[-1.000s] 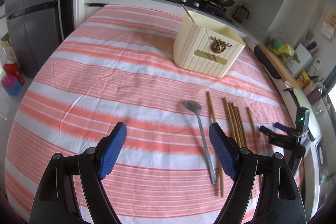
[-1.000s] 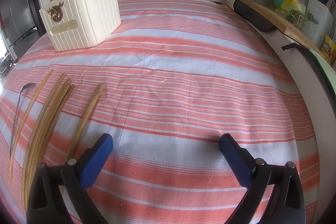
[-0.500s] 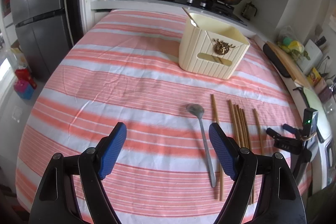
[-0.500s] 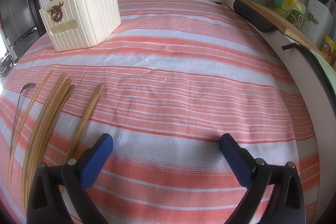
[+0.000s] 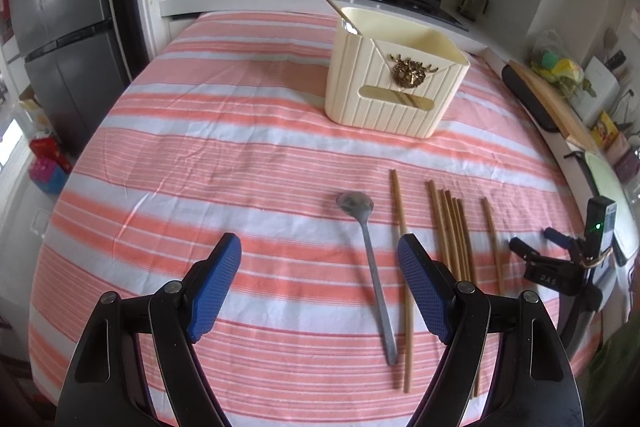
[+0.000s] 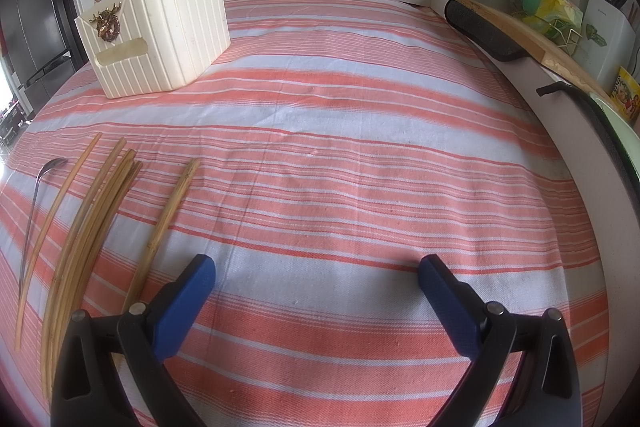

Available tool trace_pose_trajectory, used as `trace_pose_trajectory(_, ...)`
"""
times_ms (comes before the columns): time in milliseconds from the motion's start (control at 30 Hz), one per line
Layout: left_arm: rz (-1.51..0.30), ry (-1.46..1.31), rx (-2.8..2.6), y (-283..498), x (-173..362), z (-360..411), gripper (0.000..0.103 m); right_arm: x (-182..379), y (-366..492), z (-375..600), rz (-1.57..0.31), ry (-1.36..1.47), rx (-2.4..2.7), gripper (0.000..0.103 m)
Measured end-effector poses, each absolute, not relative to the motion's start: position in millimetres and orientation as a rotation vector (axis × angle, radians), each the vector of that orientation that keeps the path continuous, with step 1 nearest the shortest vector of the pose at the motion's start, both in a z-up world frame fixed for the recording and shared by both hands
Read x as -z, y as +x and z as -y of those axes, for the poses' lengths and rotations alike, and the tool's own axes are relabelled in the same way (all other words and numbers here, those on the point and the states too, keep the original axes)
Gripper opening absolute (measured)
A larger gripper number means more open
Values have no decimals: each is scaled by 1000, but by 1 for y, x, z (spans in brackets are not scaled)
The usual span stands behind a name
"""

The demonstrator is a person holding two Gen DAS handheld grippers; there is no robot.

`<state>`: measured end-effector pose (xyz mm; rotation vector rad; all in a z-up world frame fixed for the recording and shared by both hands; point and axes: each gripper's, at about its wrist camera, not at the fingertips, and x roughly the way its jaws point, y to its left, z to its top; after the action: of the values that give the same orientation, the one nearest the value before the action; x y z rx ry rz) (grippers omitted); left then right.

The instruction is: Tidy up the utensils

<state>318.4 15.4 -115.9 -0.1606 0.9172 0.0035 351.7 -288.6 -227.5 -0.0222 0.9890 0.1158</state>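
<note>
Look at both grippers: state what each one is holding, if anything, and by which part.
Nothing is held. The left gripper and right gripper are both open with only tablecloth between their fingers. The spoon and chopsticks lie untouched on the table.

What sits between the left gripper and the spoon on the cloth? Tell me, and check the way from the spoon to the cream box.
Nothing visible. The left gripper is open above bare cloth, the spoon just right of centre. Only striped cloth lies between spoon and box. One chopstick lies close alongside the spoon's handle.
</note>
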Motion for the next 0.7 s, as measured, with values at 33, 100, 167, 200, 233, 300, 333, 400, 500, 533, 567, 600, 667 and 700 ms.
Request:
trace_pose_trajectory(33,-920,-156,-5,319,116,-14,82,227,352,289,-989,-22,-116,103)
trace_pose_trajectory(100,-926,-150,-8,321,117,-11,82,227,352,289,-989,-22,-116,103)
trace_pose_trajectory(167,-935,-140,-11,323,118,-8,82,227,352,289,-989,-22,-116,103)
trace_pose_trajectory(200,-939,-135,-12,324,119,-6,82,227,352,289,-989,-22,-116,103)
trace_pose_trajectory(233,-942,-131,-14,325,119,-4,82,228,352,289,-989,-22,-116,103)
trace_pose_trajectory(300,-948,-127,-15,327,121,-2,82,227,352,289,-989,-22,-116,103)
trace_pose_trajectory(333,-953,-126,-15,328,122,0,82,228,352,289,-989,-22,-116,103)
trace_pose_trajectory(400,-964,-124,-13,330,124,3,82,228,352,289,-989,-22,-116,103)
trace_pose_trajectory(500,-977,-110,-9,333,126,9,82,228,352,289,-989,-22,-116,103)
trace_pose_trajectory(533,-979,-103,-10,333,126,11,82,228,352,289,-989,-22,-116,103)
trace_pose_trajectory(567,-979,-97,-12,333,126,12,82,228,352,289,-989,-22,-116,103)
trace_pose_trajectory(600,-976,-95,-14,332,125,13,82,228,352,289,-989,-23,-116,103)
trace_pose_trajectory(667,-967,-108,-14,331,124,13,82,228,352,289,-989,-23,-116,103)
trace_pose_trajectory(700,-964,-122,-11,331,124,13,82,228,352,289,-989,-23,-116,103)
